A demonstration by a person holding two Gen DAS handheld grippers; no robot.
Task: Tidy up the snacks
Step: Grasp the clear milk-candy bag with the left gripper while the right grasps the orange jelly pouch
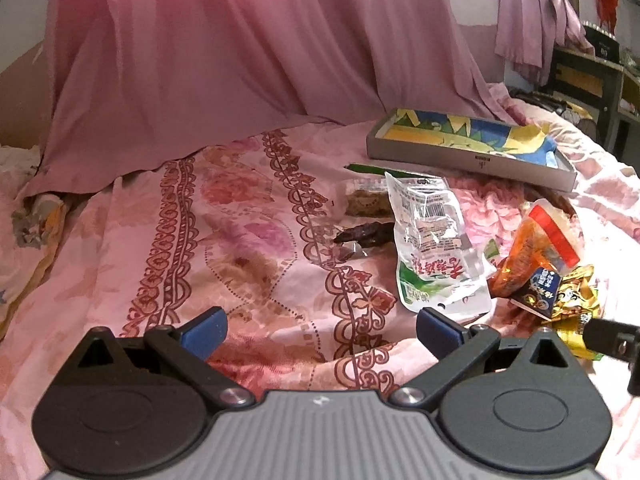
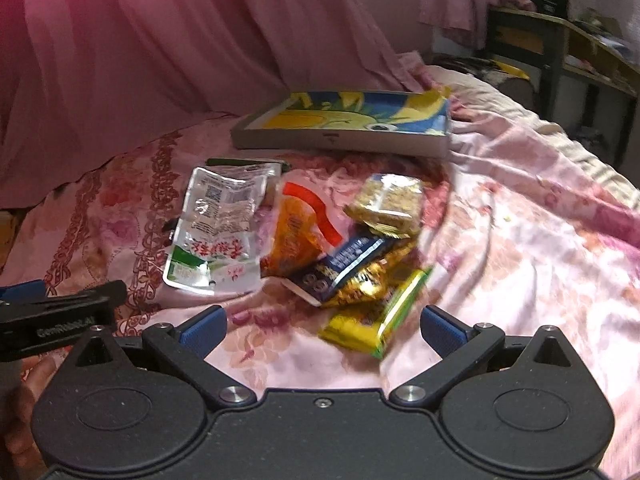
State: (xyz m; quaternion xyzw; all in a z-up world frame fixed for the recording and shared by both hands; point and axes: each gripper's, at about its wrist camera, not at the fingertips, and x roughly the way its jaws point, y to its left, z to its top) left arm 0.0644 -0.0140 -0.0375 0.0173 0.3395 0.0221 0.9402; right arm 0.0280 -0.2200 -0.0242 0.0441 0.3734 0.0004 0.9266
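The left gripper [image 1: 320, 330] is held spread wide, nothing between its blue-padded fingers [image 1: 208, 326], above the pink floral bedsheet [image 1: 248, 216]. The right gripper [image 2: 322, 330] is likewise spread and empty; a yellow-green foil snack packet [image 2: 372, 320] lies just ahead of it. Beyond are seen a clear-and-green crumpled pouch with red Chinese print and a barcode [image 1: 434, 240], an orange sachet [image 2: 296, 236] and a dark blue wrapper [image 2: 340, 268], the print too small to read. A shallow grey box lined with a blue-yellow cartoon picture [image 2: 344, 120] rests farther back. Open sheet lies left of the pile.
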